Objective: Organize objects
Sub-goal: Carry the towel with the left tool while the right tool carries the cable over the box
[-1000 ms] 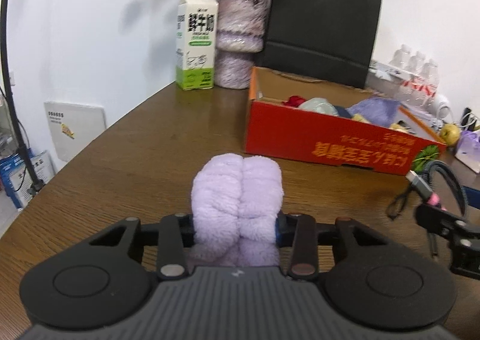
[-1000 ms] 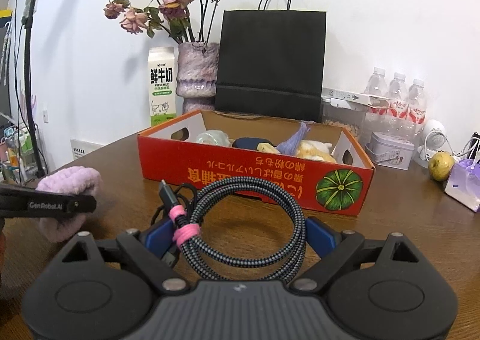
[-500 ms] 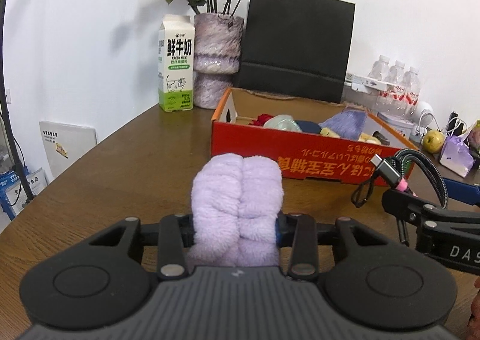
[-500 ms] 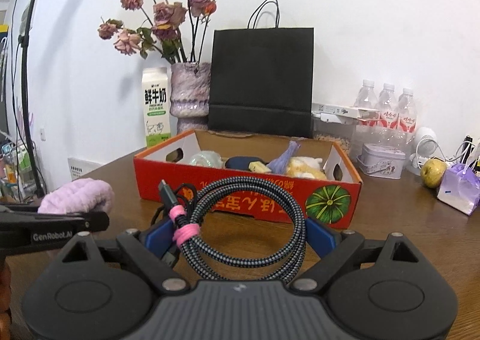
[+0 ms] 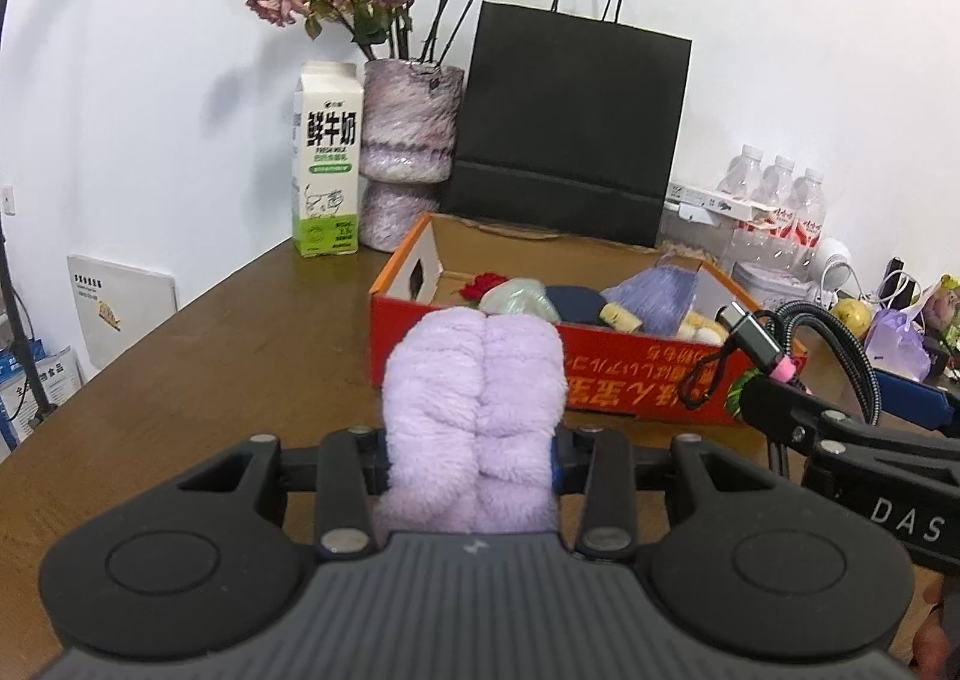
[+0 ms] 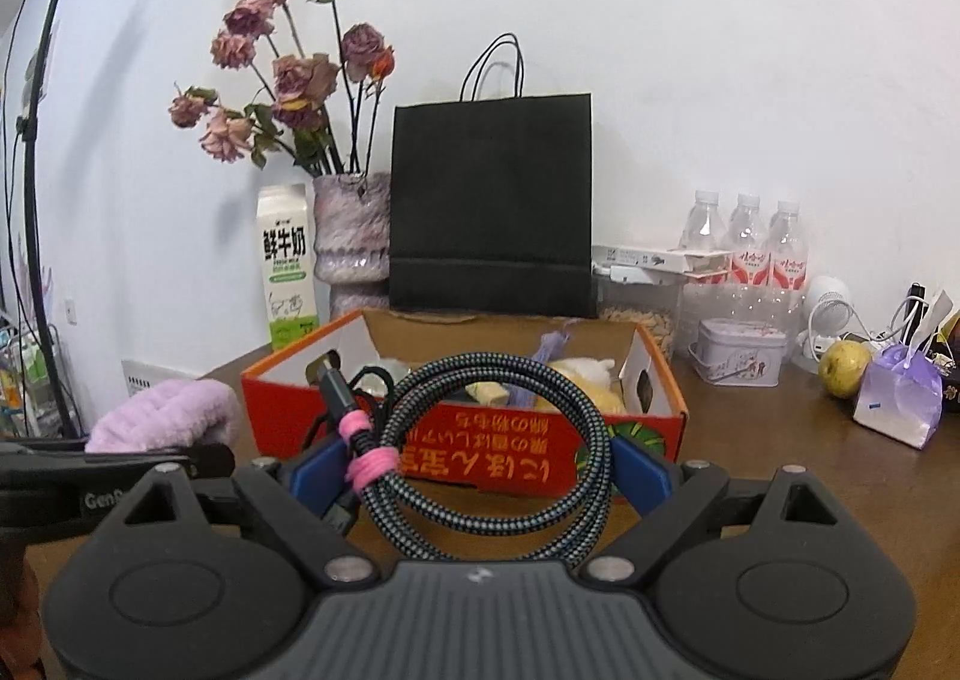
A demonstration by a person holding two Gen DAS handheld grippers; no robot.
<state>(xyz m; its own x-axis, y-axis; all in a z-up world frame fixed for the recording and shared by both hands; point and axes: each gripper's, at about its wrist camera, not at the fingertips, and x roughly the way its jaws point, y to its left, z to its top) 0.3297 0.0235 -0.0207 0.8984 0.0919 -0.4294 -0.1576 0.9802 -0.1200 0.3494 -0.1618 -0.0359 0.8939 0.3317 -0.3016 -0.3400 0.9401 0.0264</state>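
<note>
My left gripper (image 5: 471, 443) is shut on a fluffy lilac cloth (image 5: 474, 398), which bulges up between its fingers above the wooden table (image 5: 210, 368). My right gripper (image 6: 480, 458) is shut on a coiled black-and-grey braided cable (image 6: 480, 367) tied with a pink band; its blue pads press the coil's two sides. Straight ahead of both stands an open red cardboard box (image 5: 600, 380) holding several soft items. In the left wrist view the cable (image 5: 840, 338) hangs at the right, close to the box's front corner. In the right wrist view the lilac cloth (image 6: 162, 416) shows at the left.
Behind the box stand a milk carton (image 5: 327, 158), a vase of dried roses (image 5: 408, 152) and a black paper bag (image 5: 570, 122). To the right are water bottles (image 6: 744, 242), a tin (image 6: 741, 350), a yellow-green fruit (image 6: 843, 368) and a purple pouch (image 6: 900, 401).
Both grippers have risen and come nearer to the red box with their loads still held. The left view has swung right, so the box now sits ahead of the cloth.
</note>
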